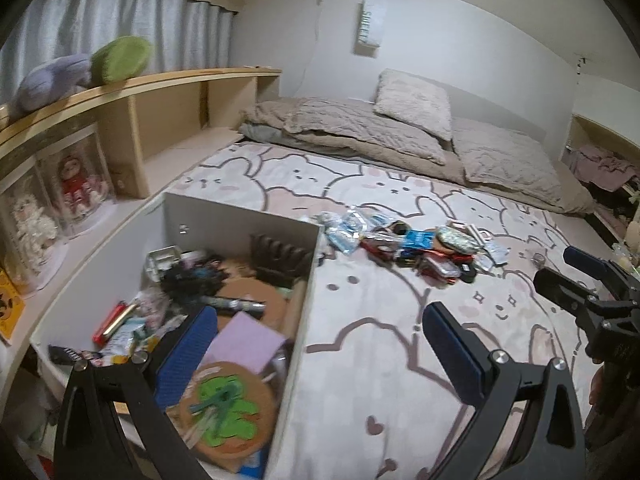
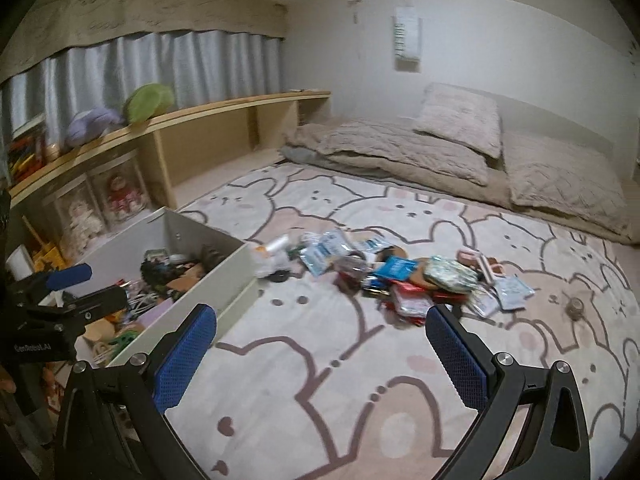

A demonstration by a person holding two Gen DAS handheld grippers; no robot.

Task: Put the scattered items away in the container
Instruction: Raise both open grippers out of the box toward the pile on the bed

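Observation:
A white open box (image 1: 244,216) (image 2: 224,272) stands on the bunny-print rug, part-filled with small items, among them a round cork coaster with a green shape (image 1: 228,408) and a purple pad (image 1: 244,342). A heap of scattered packets and small things (image 1: 416,248) (image 2: 404,280) lies on the rug to the box's right. My left gripper (image 1: 320,344) is open, straddling the box's right wall, nothing between its fingers. My right gripper (image 2: 320,348) is open above bare rug, short of the heap. Each gripper shows at the edge of the other's view, the right (image 1: 576,280) and the left (image 2: 76,284).
A small glass jar (image 2: 575,308) sits alone on the rug right of the heap. A wooden shelf (image 1: 132,92) with plush toys and doll cases runs along the left. Folded beige bedding and pillows (image 1: 400,128) lie at the back by the wall.

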